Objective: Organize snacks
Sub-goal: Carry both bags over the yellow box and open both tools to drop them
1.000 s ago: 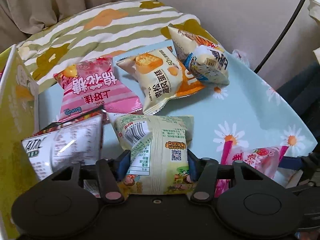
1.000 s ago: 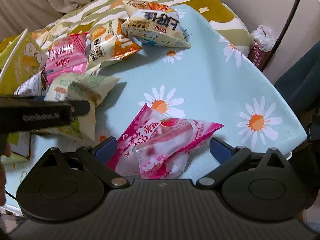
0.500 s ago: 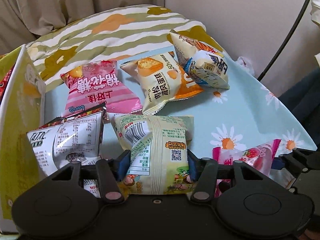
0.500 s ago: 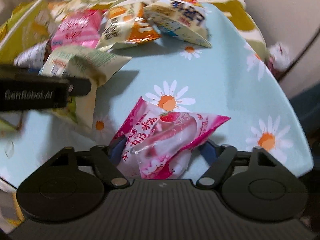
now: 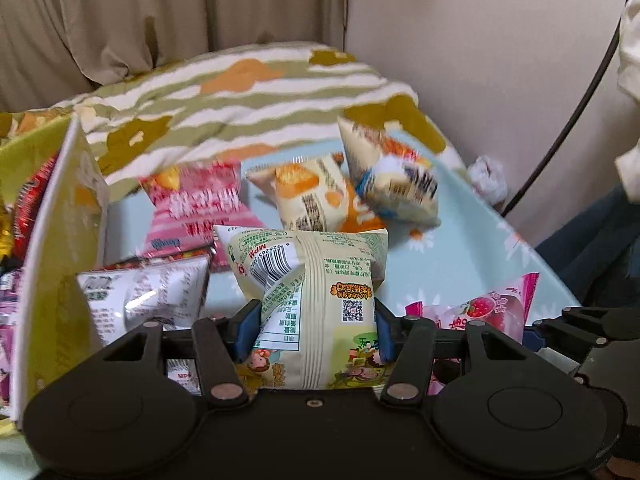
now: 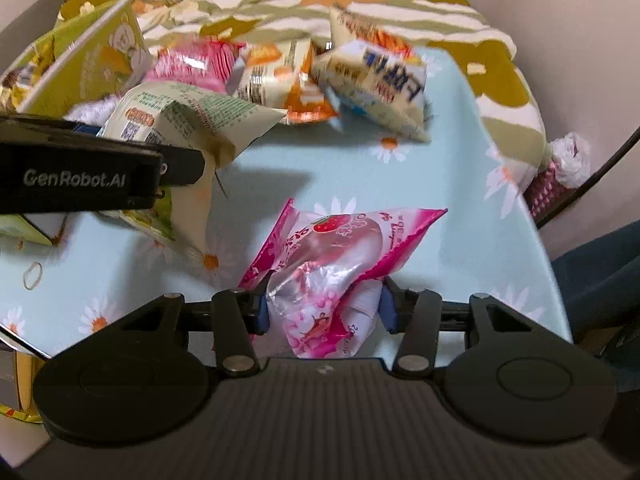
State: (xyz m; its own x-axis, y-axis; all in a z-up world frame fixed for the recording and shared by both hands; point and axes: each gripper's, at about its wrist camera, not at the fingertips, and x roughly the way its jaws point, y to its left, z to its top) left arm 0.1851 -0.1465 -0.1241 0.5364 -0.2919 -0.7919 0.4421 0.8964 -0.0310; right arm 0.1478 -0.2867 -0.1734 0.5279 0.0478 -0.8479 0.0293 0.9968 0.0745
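Grippers (image 5: 316, 330) (image 6: 324, 312) clamp snack packets (image 5: 316, 280) (image 6: 332, 264).

A table covered in a pale blue daisy-print cloth (image 6: 400, 216) carries everything here. Toward twelve o'clock on it, a pink marshmallow packet (image 5: 196, 208), a cream-and-orange cracker packet (image 5: 316, 196) and a puffy cream-and-blue packet (image 6: 380, 84) lie bunched together, the blue one leaning on the orange one. At about ten o'clock stands a yellow-green carton (image 6: 92, 60), and a silver-white packet (image 5: 148, 296) lies beside it. A thin rubber band (image 6: 33, 275) lies on the cloth at nine o'clock. Beyond the far edge, a striped green-and-orange blanket (image 5: 248, 92) butts against the table.
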